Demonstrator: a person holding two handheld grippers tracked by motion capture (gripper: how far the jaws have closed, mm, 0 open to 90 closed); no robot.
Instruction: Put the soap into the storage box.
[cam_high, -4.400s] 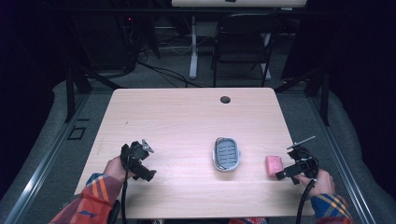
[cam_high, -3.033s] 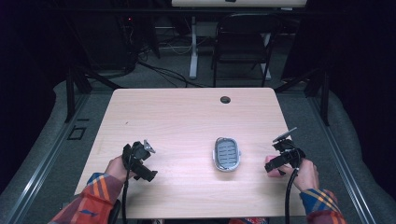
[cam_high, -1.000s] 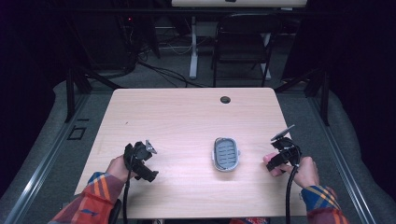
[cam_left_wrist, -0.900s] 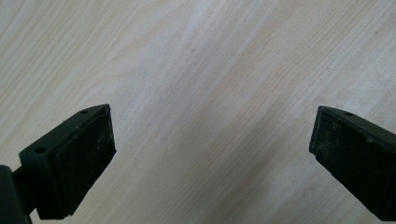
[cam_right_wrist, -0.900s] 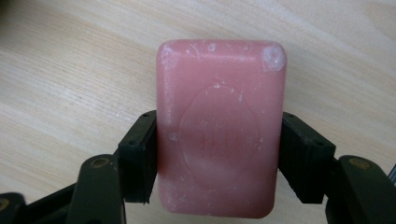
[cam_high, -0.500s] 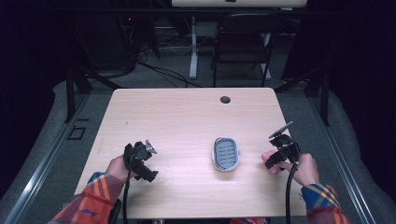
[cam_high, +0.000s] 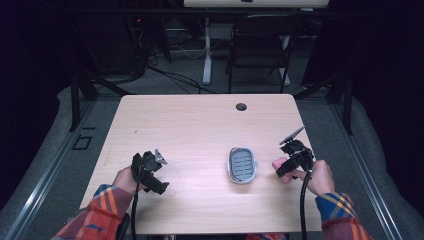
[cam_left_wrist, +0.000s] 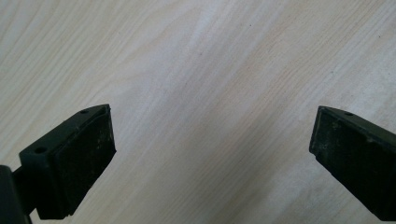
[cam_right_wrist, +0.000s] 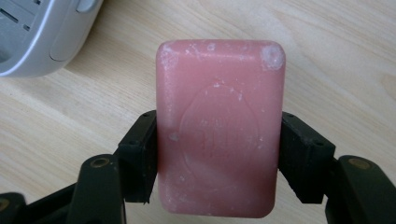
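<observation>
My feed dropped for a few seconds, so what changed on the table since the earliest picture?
The right gripper moved in on the pink soap bar, closed its fingers on its sides and carried it slightly left, toward the grey soap dish. The left gripper stayed open and the dish stayed in place.

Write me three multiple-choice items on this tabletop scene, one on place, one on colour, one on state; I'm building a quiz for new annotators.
1. Where does the soap dish lie relative to the right hand-held gripper?
A. To its left
B. To its right
C. Beneath it

2. What colour is the soap bar?
A. White
B. Pink
C. Green

3. How does the left hand-held gripper stand?
A. Shut on the soap
B. Shut on nothing
C. Open, nothing between its jaws

Key: 1 A, the high view shows the grey dish on the table left of that gripper. 2 B, the right gripper view shows it pink. 3 C, its jaws stand wide apart over bare wood.
</observation>
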